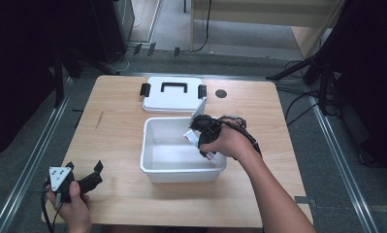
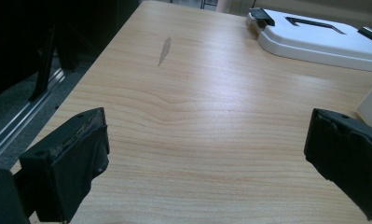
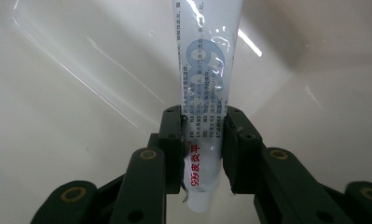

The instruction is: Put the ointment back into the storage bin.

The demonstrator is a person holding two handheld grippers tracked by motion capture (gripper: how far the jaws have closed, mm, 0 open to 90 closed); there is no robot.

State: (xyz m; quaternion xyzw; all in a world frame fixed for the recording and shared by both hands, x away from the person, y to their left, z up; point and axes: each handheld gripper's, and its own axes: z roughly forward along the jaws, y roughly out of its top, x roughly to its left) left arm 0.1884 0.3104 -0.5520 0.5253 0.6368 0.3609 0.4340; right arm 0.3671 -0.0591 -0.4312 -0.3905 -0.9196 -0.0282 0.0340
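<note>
Over the wooden worktop (image 1: 118, 141), we held the right tool (image 1: 197, 132) just inside the open white bin (image 1: 181, 171), its jaws clamped on a white tube (image 3: 207, 70) printed with blue and red text — an ointment or paste, by the look of it. In the right gripper view the tube pointed down toward the bin's bare floor, not yet touching it as far as we could tell. The left tool (image 1: 84, 178) rested at the near left corner of the worktop, jaws spread wide and holding nothing. The bin's lid (image 1: 172, 94) lay flat behind it, black handle up. By our reading, the carry was all but done — what remained was to let the tube go, then perhaps fit the lid.
</note>
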